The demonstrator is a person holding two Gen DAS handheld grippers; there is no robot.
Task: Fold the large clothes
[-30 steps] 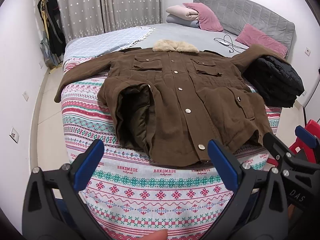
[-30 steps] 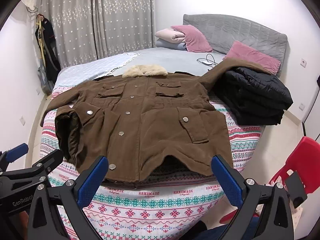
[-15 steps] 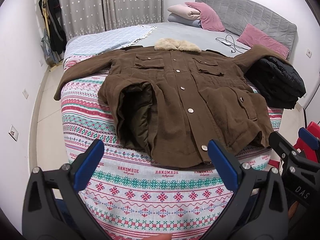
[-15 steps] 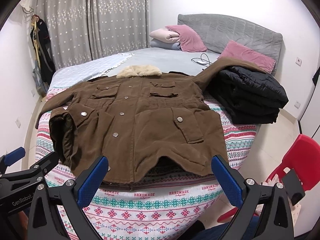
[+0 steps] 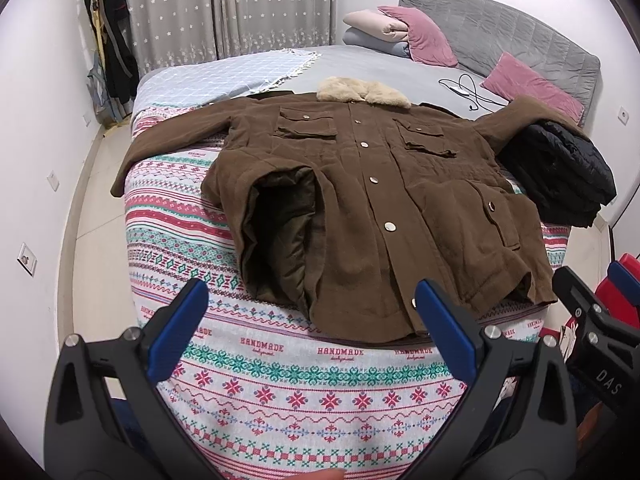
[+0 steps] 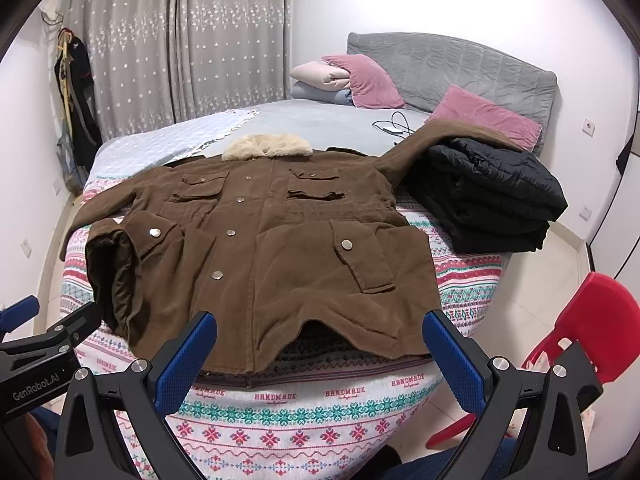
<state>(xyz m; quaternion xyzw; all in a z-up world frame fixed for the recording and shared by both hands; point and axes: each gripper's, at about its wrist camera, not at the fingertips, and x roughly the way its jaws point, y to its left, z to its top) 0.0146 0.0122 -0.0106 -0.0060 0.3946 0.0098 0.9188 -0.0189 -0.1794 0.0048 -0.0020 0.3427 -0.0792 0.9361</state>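
From the left wrist view, our left tool [image 5: 312,316] hangs with its blue pads spread wide, holding nothing. The brown coat [image 5: 360,208] lies front-up on the patterned bedspread [image 5: 280,384], just beyond the pads toward 12 o'clock, its hem near the right pad. One corner of the hem is folded back at 11 o'clock, showing the lining. A folded black jacket [image 5: 560,176] sits at 2 o'clock.

From the right wrist view, our right tool [image 6: 320,350] is likewise spread and empty. The coat [image 6: 260,248] lies at 12 o'clock, its hem between the pads; a red chair [image 6: 592,320] stands at 3 o'clock.
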